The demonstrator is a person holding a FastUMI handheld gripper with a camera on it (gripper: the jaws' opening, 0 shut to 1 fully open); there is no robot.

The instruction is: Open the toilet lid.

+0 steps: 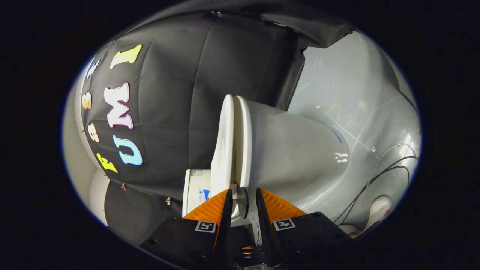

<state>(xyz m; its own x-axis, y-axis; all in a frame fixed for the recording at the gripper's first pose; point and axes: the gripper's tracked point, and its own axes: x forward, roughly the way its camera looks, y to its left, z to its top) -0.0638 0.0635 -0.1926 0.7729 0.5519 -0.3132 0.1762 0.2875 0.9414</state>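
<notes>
held the gripper (pixel 242 200) rolled onto its side, so the toilet (pixel 300 157) lay sideways across the view. fingers parted by a narrow gap, with the front edge of the toilet lid (pixel 222 150) and the seat (pixel 243 142) standing between and just ahead of the tips. could not tell whether either finger pressed on that edge; looked closer to straddling than to a firm grip.

judged the task barely under way. lid lay nearly flat against the seat, only a thin dark seam between the two, so no real lifting showed. left to do, by that reading: catch the lid's edge alone, without the seat, and swing it back toward the tank (pixel 197 191), seen just beyond the near finger on the lid's side.

bowl hidden behind the closed lid and seat, so nothing to say of what it held. tank closed too; contents not visible.

pale glossy floor (pixel 356 97) beyond the bowl's outer wall, thin dark cables (pixel 378 176) trailing over it, a light shoe (pixel 378 210) near their end.
</notes>
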